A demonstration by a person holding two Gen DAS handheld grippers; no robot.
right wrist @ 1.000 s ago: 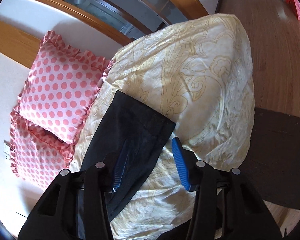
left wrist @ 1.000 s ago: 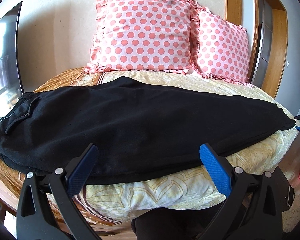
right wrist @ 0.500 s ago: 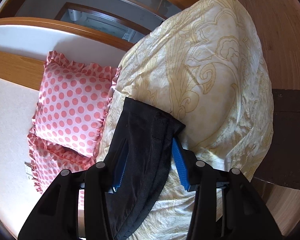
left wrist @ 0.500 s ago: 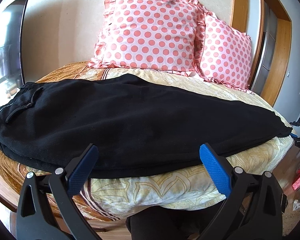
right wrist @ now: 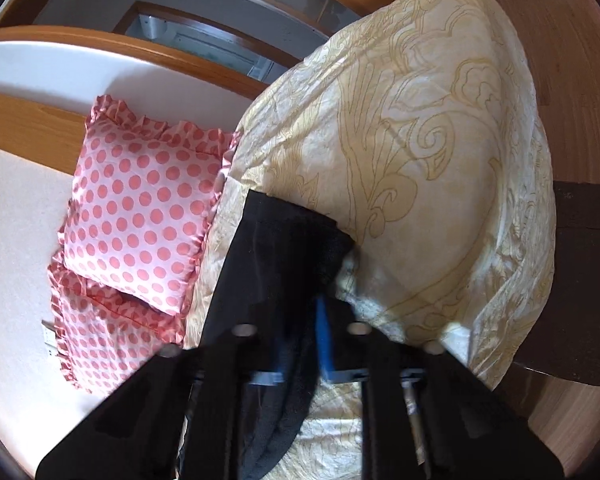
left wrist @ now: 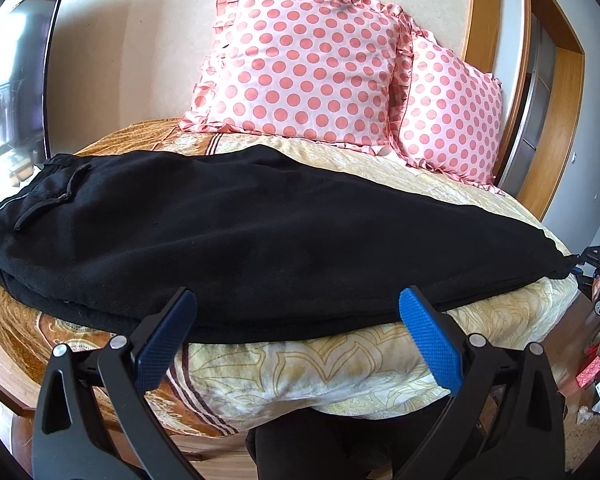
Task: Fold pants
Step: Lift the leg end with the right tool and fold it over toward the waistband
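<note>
Black sweatpants (left wrist: 260, 236) lie flat across the bed (left wrist: 340, 364), legs stacked, waistband w/ drawstring at the far left end, leg cuffs at the far right edge. Two pink polka-dot pillows (left wrist: 308, 68) stand behind the pants against the wall. Left gripper (left wrist: 296, 332) hovers just in front of the pants' near edge, approx mid-length, blue pads spread wide, nothing between them. Right gripper (right wrist: 300, 344) sits at the cuff end, jaws pressed together, pinching the black cuff fabric; view is blurred there. From the left wrist view it's at the cuff tip, far right.
</note>
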